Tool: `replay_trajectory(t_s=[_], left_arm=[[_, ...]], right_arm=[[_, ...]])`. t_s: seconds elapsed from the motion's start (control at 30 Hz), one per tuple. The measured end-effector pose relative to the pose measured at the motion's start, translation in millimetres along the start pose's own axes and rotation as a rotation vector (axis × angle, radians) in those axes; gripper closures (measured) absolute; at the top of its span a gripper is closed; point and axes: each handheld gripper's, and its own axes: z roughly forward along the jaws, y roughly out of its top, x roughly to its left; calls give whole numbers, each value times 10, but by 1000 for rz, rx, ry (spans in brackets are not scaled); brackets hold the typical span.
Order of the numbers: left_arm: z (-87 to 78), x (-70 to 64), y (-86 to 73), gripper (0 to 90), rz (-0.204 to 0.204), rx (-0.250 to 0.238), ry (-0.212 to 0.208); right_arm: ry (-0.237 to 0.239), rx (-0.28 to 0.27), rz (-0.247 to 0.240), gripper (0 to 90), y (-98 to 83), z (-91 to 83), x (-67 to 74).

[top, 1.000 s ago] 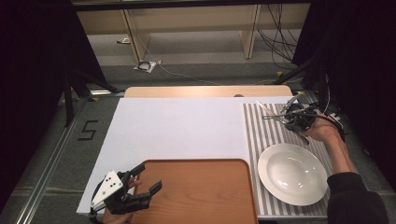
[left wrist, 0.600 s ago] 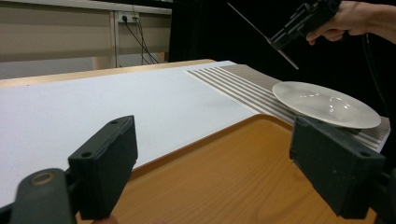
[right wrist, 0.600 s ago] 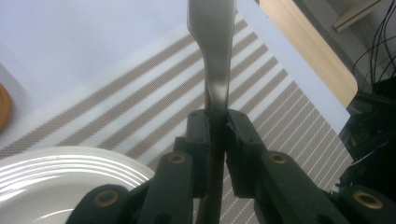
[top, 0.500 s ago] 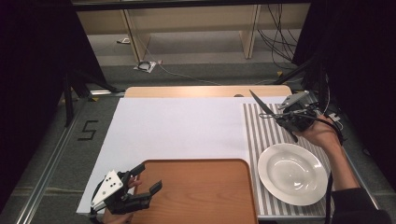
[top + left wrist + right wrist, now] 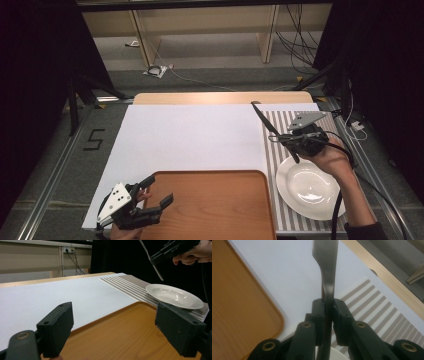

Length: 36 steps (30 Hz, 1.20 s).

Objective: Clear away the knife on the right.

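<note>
My right gripper (image 5: 296, 141) is shut on a slim metal utensil (image 5: 265, 121), which slants up and away over the striped mat (image 5: 272, 155). In the right gripper view the jaws clamp the utensil's flat handle (image 5: 327, 277) at its narrow part. Just nearer than that gripper, a white plate (image 5: 310, 187) rests on the mat. My left gripper (image 5: 159, 190) hangs open over the near left corner of the wooden tray (image 5: 215, 210), with nothing between its jaws. The left gripper view shows the tray (image 5: 120, 335), the plate (image 5: 175, 296) and the right gripper (image 5: 172, 248) with the utensil (image 5: 153, 262).
A white sheet (image 5: 190, 135) covers most of the table, and a light wooden board (image 5: 220, 97) edges it at the back. Cables lie on the floor beyond. A black cable trails from the right gripper along the forearm.
The right gripper has lifted the utensil off the striped mat and carried it nearer and slightly left, to just beyond the plate. The left gripper has stayed put.
</note>
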Motion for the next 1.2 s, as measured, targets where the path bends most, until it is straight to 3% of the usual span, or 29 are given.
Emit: replay_trajectory(t_s=[0.1,0.57,0.77,1.2], left_arm=[[2,-2,-1,152,-1,0,-1],[-5,4,1,152,3,-3,3],[-12,7,4,152,5,-3,5],[-15,6,5,152,8,-3,5]], right_arm=[[36,-31,4,807,5,-19,94],[169,-55,21,807,44,28,417],[187,-53,-7,807,79,45,545],[244,-67,-15,807,113,35,743]])
